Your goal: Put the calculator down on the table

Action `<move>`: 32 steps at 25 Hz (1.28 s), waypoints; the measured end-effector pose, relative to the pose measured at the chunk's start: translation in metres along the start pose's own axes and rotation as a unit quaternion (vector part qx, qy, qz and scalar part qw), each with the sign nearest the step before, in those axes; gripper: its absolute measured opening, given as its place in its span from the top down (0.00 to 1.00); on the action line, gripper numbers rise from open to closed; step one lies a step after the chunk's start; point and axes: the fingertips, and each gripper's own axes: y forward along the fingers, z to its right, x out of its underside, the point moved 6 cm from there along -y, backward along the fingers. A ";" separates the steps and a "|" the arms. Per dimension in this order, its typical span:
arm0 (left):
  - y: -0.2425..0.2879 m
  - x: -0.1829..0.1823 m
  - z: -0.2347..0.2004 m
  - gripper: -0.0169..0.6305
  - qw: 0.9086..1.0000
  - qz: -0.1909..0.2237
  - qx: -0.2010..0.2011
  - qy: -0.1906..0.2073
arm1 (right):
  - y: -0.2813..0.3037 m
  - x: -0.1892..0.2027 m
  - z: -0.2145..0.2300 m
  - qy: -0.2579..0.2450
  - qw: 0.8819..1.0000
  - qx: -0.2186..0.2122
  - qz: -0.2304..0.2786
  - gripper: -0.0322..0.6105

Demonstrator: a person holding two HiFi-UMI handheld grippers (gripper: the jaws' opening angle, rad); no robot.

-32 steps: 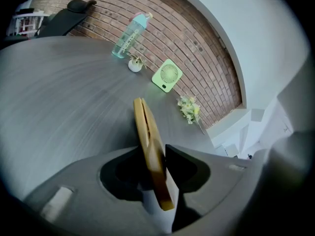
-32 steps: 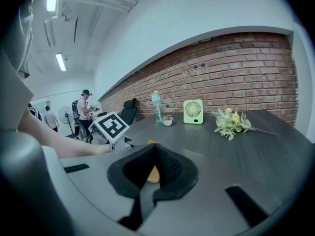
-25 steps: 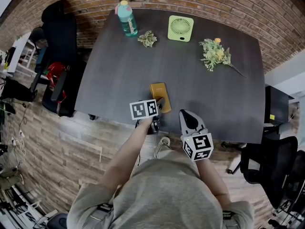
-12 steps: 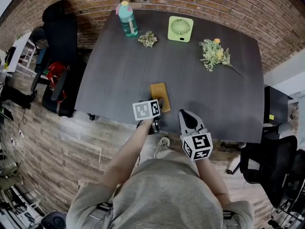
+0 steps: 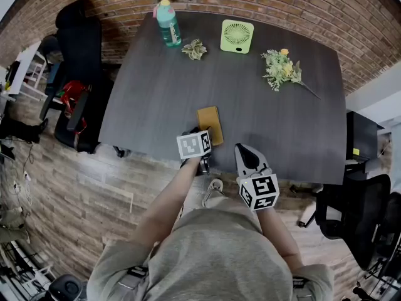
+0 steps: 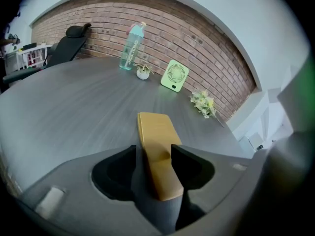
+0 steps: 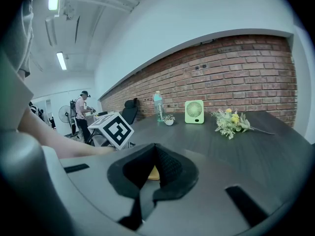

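Observation:
The yellow calculator [image 5: 210,124] lies flat on the dark table [image 5: 156,93] near its front edge. My left gripper [image 5: 205,138] is just behind it, and its jaws are opening. In the left gripper view the calculator [image 6: 156,146] runs lengthwise between the two jaws of my left gripper [image 6: 153,152], its near end still in the gap, with no visible squeeze on it. My right gripper [image 5: 245,157] hovers at the table's front edge to the right, shut with nothing in it; its pads meet in the right gripper view [image 7: 155,149].
At the table's back stand a teal bottle [image 5: 166,24], a small potted plant [image 5: 194,50] and a green fan [image 5: 237,36]. A flower sprig [image 5: 282,71] lies back right. Office chairs stand left [image 5: 78,74] and right [image 5: 363,212] of the table.
The left gripper's marker cube has shifted slightly right and tilted. The calculator stays on the table at the same spot. The right gripper has not moved.

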 end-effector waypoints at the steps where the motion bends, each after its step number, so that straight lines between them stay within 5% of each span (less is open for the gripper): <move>1: -0.001 0.000 -0.001 0.64 1.000 0.001 0.001 -0.004 | -0.002 0.001 -0.001 0.000 1.000 0.000 0.001 0.95; 9: -0.035 0.004 -0.002 0.65 1.000 0.025 0.016 -0.005 | -0.024 0.007 -0.020 -0.003 1.000 0.006 0.007 0.95; 18: -0.103 0.031 0.014 0.79 0.996 0.067 0.029 0.054 | -0.064 0.016 -0.054 -0.010 1.000 0.011 0.027 0.95; 32: -0.209 0.114 0.022 0.90 0.991 0.104 0.038 0.078 | -0.150 0.049 -0.117 -0.013 0.998 0.022 0.052 0.95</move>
